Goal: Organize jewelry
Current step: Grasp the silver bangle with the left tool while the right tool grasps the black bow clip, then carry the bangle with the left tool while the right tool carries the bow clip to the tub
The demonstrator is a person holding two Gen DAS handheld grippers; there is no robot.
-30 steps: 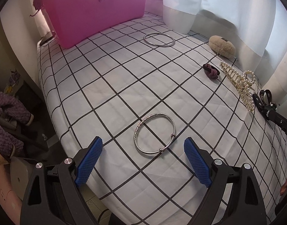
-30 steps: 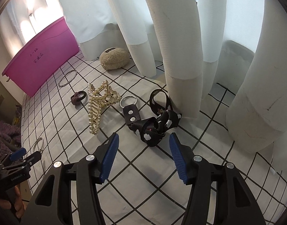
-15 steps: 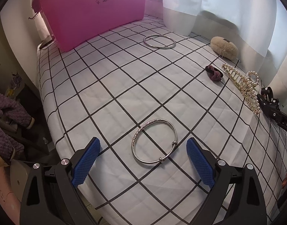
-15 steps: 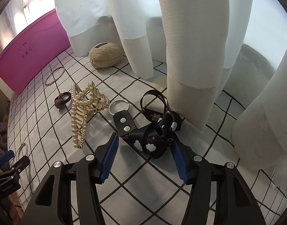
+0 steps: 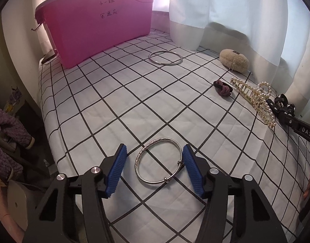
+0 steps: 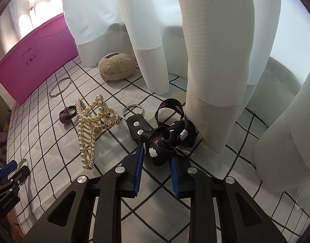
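Note:
A silver bangle point(image 5: 160, 161) lies flat on the checked cloth. My left gripper point(image 5: 155, 167) straddles it, jaws open, the blue pads close on either side. A black bow with white clouds, on a black key strap point(image 6: 169, 135), lies by the curtain. My right gripper point(image 6: 158, 162) has closed in on the bow; its blue pads press the bow's lower loops. A pearl hair claw point(image 6: 90, 127), a purple hair tie point(image 6: 67, 116) and a plain silver ring bangle point(image 5: 165, 57) lie on the cloth.
A pink tub point(image 5: 98, 22) stands at the far end of the bed. A beige fluffy pouch point(image 5: 233, 60) sits by the white curtains point(image 6: 211, 60), which hang onto the cloth on the right. The bed's edge point(image 5: 51, 141) drops off at left.
My left gripper has lowered over the bangle and its jaws have narrowed around it. My right gripper has moved forward onto the black bow and its jaws have closed in on it.

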